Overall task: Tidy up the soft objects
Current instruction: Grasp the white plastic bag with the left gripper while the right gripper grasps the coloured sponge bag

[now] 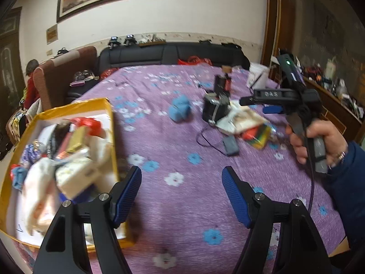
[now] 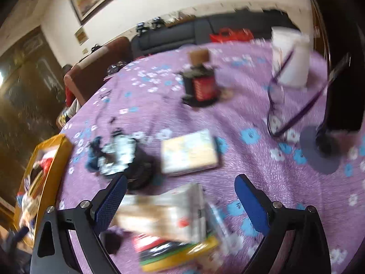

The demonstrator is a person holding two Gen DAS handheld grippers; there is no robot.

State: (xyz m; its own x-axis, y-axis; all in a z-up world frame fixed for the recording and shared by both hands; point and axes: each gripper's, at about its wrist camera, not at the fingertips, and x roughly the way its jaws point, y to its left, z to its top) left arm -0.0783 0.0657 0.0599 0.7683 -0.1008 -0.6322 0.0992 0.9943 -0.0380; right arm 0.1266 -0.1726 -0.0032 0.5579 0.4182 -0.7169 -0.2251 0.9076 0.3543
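A yellow box [image 1: 109, 123] crammed with several soft packets and cloths stands on the purple flowered cloth at the left; its rim [image 2: 53, 153] also shows in the right wrist view. My left gripper [image 1: 181, 196] is open over bare cloth just right of that box, with nothing between its fingers. A blue soft lump [image 1: 180, 109] lies farther back. A hand holds my right gripper [image 1: 255, 105] above a pile of packets [image 1: 246, 123]. In its own view, my right gripper [image 2: 182, 203] stands open over the blurred pale packet [image 2: 168, 217], whose sides the pads do not press.
A black device [image 1: 216, 109] with a cable and a grey pouch [image 1: 230, 146] lie mid-table. A flat printed box [image 2: 189, 153], a red-and-black bottle [image 2: 200, 86], a white tub [image 2: 292, 59] and a stand's round grey base [image 2: 319, 153] sit beyond. A person in red [image 1: 30, 89] sits far left.
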